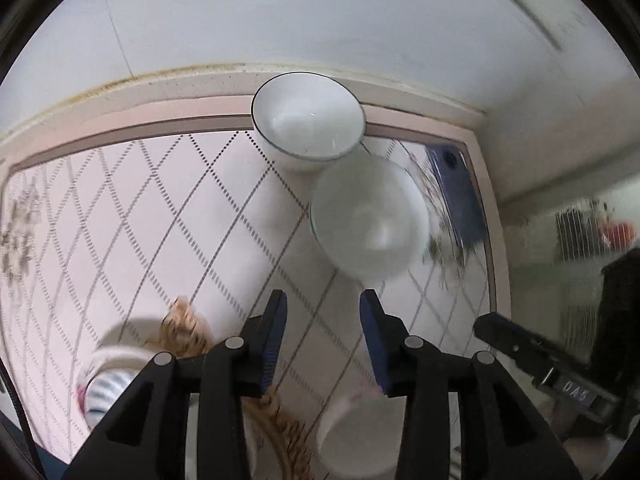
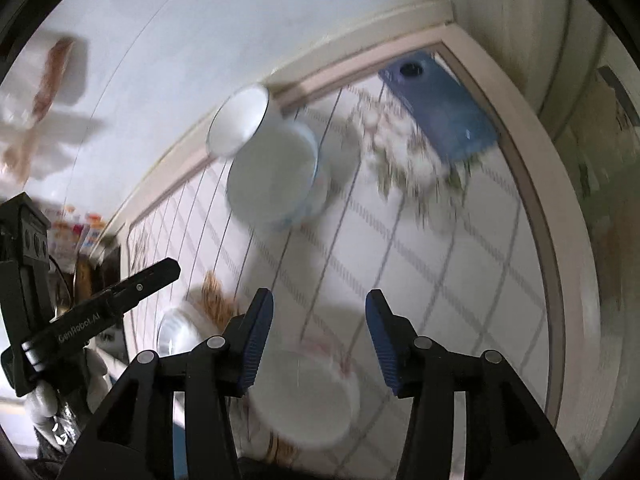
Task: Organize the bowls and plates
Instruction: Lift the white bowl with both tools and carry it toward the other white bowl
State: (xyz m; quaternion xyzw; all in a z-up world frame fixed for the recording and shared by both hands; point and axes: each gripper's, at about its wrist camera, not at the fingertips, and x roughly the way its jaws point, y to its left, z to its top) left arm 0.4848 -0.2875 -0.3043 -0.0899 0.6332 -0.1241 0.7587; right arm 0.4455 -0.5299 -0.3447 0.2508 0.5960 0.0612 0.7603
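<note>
1. We are holding the left gripper (image 1: 323, 300) pointed steeply down over a diamond-patterned tabletop (image 1: 160, 216); its blue-padded jaws are standing apart with only bare table between them.
2. Ahead of those jaws, a dark-rimmed white bowl (image 1: 308, 116) is sitting at the table's far edge, and a second white bowl (image 1: 370, 216) is lying just nearer and to the right, touching or overlapping it.
3. Beneath the left gripper, a white dish (image 1: 352, 440) is showing blurred, with a striped bowl (image 1: 106, 392) low to the left.
4. We are keeping the right gripper (image 2: 319, 300) parted too, nothing between its pads; a white dish (image 2: 308, 400) is lying just below them.
5. Ahead and left of the right gripper, the two bowls (image 2: 272, 176) are sitting together; a blue phone (image 2: 440, 108) is lying farther off to the right.
</note>
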